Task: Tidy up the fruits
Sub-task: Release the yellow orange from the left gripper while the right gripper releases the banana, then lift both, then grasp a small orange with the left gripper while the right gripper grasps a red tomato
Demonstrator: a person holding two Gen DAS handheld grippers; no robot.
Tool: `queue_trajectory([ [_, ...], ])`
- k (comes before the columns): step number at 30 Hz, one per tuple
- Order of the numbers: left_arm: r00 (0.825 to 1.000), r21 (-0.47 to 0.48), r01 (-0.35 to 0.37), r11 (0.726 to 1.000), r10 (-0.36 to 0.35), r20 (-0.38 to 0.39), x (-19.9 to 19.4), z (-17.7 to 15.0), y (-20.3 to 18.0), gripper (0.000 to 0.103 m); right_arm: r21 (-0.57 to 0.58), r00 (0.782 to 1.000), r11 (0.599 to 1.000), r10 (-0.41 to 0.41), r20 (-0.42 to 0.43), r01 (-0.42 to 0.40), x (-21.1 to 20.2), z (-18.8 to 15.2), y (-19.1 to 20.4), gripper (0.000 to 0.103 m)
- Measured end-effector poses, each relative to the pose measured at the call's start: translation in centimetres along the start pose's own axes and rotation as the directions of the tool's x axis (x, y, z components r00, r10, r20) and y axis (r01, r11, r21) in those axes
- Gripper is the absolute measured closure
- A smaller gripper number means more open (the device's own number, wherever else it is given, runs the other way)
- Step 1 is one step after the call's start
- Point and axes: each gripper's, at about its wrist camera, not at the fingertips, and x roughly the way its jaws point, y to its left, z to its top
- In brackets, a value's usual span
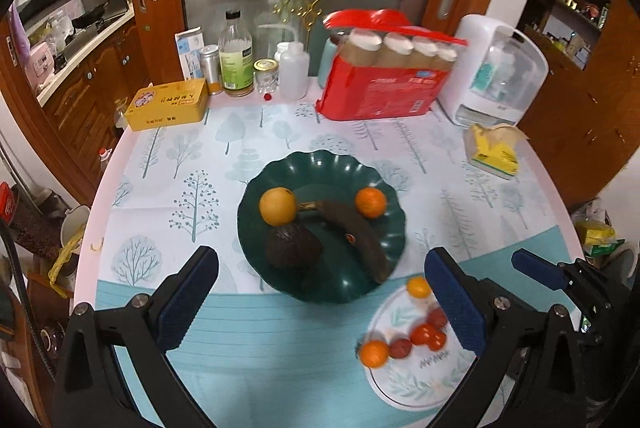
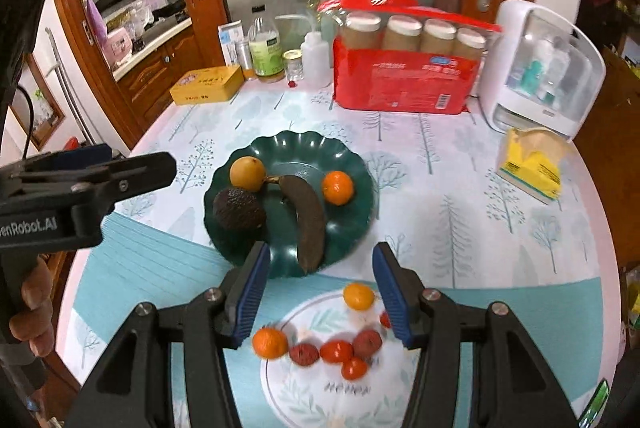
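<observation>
Both tongs spread, empty; only right wrist view shows the hand (image 2: 30, 312) gripping left tongs (image 2: 120, 172).

My left hand-held gripper (image 1: 320, 292) is spread wide, its blue-padded fingers (image 1: 188, 292) far apart with nothing between them. My right hand-held gripper (image 2: 318, 292) is parted too, less widely, and grips nothing. From the right wrist view I see the left one side-on at the left edge, level, and my left hand (image 2: 34, 316) wrapped around its handle. Both point forward and tilt downward, side by side.
</observation>
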Motion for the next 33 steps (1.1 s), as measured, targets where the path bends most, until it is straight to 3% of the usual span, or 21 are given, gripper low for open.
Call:
queue_trajectory([
  [9, 0.997, -0.015, -0.021, 1.000, 0.022, 0.070, -4.6, -3.0, -2.0, 0.001, 0.033, 0.998, 0.999, -0.032, 0.051, 0.031, -5.0, -2.8, -1.4, 0.049],
  [16, 0.990, 0.005, -0.063, 0.998, 0.062, 0.129, -5.9, -5.2, -3.5, 0.001, -0.005, 0.993, 0.997, -0.075, 0.093, 0.076, -7.1, -4.7, -1.4, 0.049],
  [21, 0.996, -0.012, -0.013, 1.000, 0.014, 0.090, -4.6, -6.7, -4.1, 0.001, 0.006, 0.994, 0.999, -0.052, 0.097, 0.052, -7.6, -5.6, -2.3, 0.049],
  [28, 1.000, -0.016, 0.002, 1.000, -0.002, 0.009, -1.2, -9.8, -4.9, 0.001, 0.006, 0.996, 0.999, -0.040, 0.086, 0.039, -6.9, -7.1, -3.7, 0.049],
  [33, 0.996, -0.011, 0.017, 1.000, -0.017, -0.083, 2.3, -12.5, -4.7, 0.001, 0.004, 1.000, 1.000, -0.013, 0.027, 0.013, -4.8, -8.7, -4.8, 0.049],
])
